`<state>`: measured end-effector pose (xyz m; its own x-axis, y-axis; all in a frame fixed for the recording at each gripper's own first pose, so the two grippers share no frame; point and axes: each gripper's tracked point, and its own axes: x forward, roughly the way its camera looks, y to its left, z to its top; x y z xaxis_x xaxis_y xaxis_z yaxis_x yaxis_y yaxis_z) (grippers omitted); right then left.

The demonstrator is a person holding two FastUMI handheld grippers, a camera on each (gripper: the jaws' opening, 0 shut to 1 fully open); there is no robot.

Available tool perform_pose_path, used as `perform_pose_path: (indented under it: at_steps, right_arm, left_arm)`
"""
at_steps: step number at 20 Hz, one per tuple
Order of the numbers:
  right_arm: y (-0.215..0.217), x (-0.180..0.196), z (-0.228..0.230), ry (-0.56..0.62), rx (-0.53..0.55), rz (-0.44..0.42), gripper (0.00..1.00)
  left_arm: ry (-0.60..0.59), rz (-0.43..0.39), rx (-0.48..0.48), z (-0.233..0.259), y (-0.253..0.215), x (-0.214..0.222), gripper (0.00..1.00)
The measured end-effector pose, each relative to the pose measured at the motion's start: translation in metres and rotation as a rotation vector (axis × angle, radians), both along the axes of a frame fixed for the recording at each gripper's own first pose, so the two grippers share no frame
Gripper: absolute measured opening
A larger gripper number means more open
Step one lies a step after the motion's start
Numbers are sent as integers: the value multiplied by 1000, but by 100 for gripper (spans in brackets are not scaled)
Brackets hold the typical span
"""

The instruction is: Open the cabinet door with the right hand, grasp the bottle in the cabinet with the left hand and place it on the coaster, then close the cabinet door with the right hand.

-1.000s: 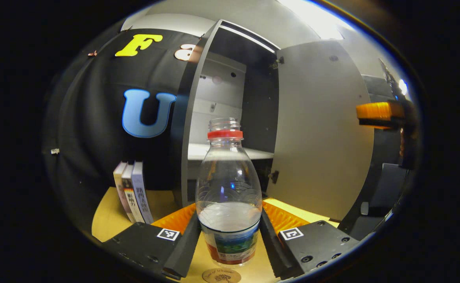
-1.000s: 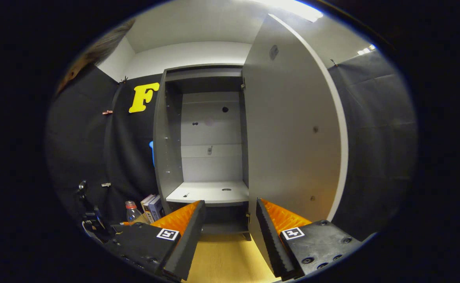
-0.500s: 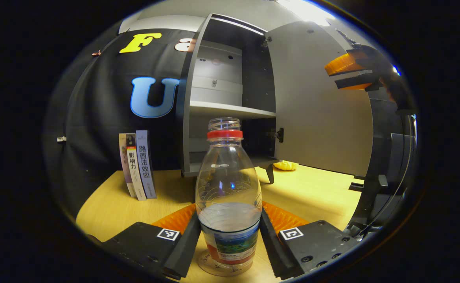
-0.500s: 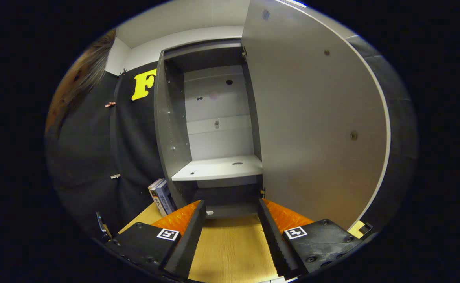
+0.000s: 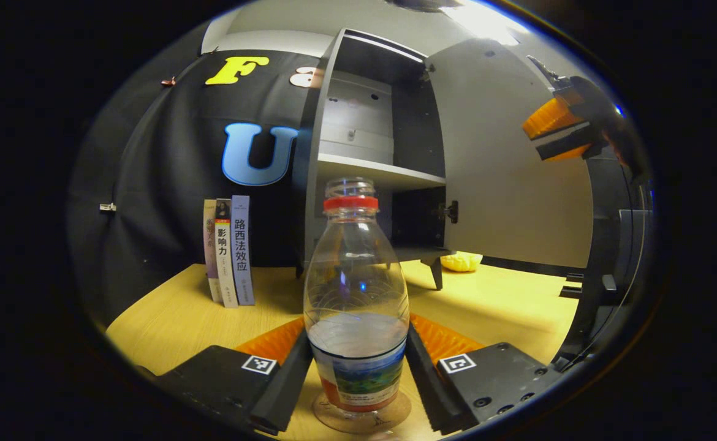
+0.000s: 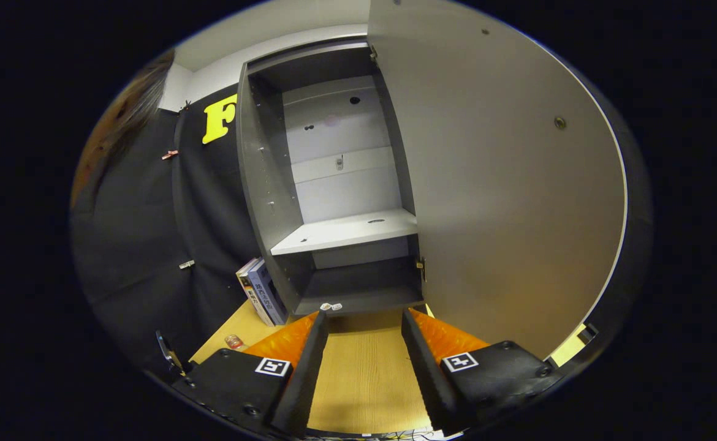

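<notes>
Clear plastic bottle with a red neck ring (image 5: 356,288) has come down onto our round coaster (image 5: 361,414), left gripper (image 5: 358,367) still clamping it. Our right gripper (image 6: 363,361), jaws wide and empty, now faces the grey cabinet door (image 6: 505,202), so releasing and closing remain.

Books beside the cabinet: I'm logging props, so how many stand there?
3. The books stand upright side by side on the table, left of the cabinet, against the black cloth. A thinner one behind them could be hidden.
</notes>
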<state>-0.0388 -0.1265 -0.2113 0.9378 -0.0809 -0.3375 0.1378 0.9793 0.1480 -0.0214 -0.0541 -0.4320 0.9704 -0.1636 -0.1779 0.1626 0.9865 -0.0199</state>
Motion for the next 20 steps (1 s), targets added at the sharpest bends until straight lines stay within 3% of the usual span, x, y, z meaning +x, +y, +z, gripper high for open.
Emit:
perform_pose_path:
  at_steps: [3,6,13,20]
  right_arm:
    - [4,4,3,-7,-6,6,75]
    - [6,5,2,1,6,4,75]
    - [3,0,13,-13,-10,-20,75]
    - [3,-5,9,7,-18,-29,75]
  left_arm:
    - [10,10,52,-1,3,-2,95]
    - [2,-34,84,4,-5,-1,95]
    - [45,-69,13,4,-11,7,94]
    - [58,-132,43,-1,-22,6,94]
